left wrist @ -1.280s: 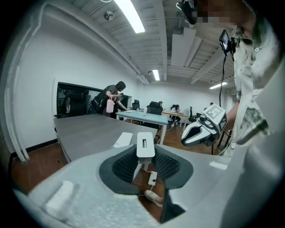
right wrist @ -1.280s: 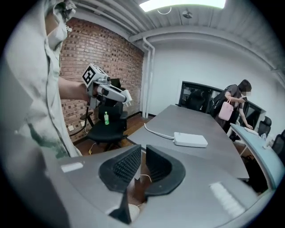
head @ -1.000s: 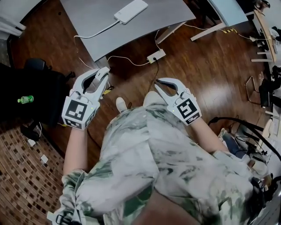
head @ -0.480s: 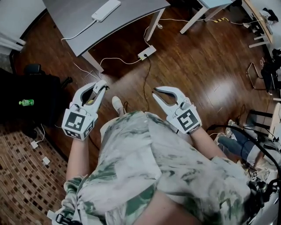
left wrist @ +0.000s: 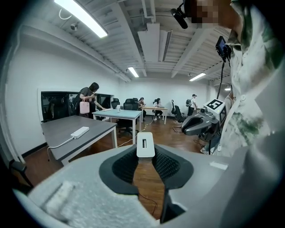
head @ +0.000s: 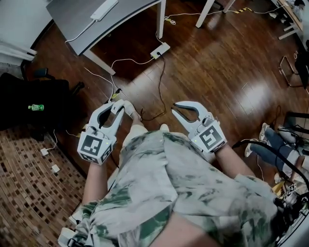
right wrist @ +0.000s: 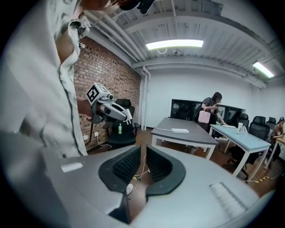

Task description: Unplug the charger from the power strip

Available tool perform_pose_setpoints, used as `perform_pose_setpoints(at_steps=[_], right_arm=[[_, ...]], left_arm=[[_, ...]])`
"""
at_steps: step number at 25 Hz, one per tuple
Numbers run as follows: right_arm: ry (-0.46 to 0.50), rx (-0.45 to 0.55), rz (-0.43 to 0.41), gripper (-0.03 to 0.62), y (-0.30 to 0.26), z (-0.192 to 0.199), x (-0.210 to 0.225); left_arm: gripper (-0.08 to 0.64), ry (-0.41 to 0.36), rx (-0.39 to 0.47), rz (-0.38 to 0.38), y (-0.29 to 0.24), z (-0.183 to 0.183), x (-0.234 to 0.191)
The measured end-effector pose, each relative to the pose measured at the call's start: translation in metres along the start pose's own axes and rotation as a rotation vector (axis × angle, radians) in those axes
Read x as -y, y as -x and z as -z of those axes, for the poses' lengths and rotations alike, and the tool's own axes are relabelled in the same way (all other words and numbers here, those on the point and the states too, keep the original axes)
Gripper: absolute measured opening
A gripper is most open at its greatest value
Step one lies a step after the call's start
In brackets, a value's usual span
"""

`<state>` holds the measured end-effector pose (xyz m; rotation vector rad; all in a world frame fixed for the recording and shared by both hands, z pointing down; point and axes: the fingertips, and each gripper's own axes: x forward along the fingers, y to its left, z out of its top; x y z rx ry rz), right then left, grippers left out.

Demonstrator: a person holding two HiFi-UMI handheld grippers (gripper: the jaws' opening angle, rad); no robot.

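Unplugging appears complete. The left gripper (head: pixel 115 107) is clamped on the white charger (left wrist: pixel 145 144) at its jaw tips and holds it in the air, well apart from the strip (head: pixel 104 9) lying on the table (head: pixel 72 26). Judged remaining: only setting it down. On the right gripper (head: pixel 175 107) the jaws stand close, with a slit between them and nothing in it. Hazards are the cords (head: pixel 126 60) trailing across the floor (head: pixel 231 72) near the feet and the table edge ahead. There is open floor to the right.

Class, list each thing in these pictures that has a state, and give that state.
left gripper: shut on the charger
charger: unplugged, clamped between the jaws
right gripper: jaws narrowly apart, empty
power strip: flat on grey desk, cable attached
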<state>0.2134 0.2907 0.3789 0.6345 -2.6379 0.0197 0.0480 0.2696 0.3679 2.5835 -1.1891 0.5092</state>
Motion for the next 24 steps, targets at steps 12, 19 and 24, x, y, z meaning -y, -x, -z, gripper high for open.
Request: perform_pose_setpoints(at_steps=[12,19,24], right_arm=[[-0.040,0.024,0.018,0.032,0.036,0.001,-0.018],[-0.006,0.031,-0.015,0.026,0.028,-0.003,-0.021],[0.020,0.044,-0.032,0.026,0.020,-0.004,-0.029]], left_arm=[[0.103,-0.071,-0.007,0.034,-0.002,-0.021,0.036],[0.103,-0.051,-0.009,0.001,0.009,-0.012,0.034],[0.103,-0.037,-0.010,-0.024,0.021,-0.004,0.024]])
